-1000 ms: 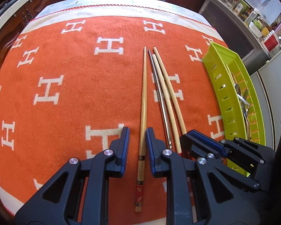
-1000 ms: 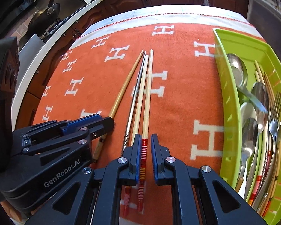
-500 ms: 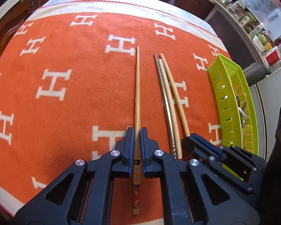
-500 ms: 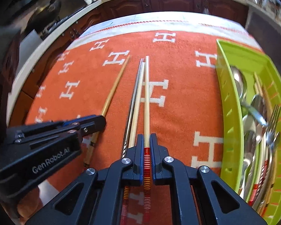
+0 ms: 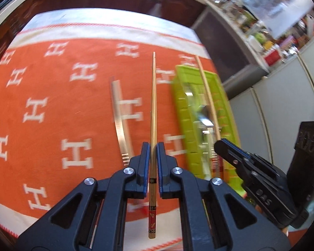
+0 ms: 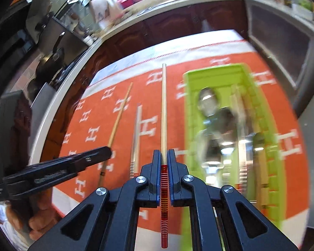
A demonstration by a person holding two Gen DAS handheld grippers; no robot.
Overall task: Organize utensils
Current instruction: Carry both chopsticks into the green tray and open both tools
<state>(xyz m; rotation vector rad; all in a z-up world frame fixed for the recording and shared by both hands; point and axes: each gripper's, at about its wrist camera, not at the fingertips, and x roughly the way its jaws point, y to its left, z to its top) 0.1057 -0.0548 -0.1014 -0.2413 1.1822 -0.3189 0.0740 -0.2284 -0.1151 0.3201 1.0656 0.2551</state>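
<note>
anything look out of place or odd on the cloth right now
Nothing looks damaged or spilled. The only stray is a metal chopstick lying on the orange cloth, outside the green tray, apparently with another alongside, though blur hides it.

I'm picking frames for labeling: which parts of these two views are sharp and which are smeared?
Left wrist view: the left tool and its chopstick are sharp; the orange cloth and green tray are motion-blurred. Right wrist view: the right tool and striped chopstick are crisp; the tray's contents smear beyond recognition.

Tray (image 6: 230,72) on cloth (image 6: 90,125), right of metal chopsticks (image 6: 136,138); cutlery (image 6: 209,104) in tray.
</note>
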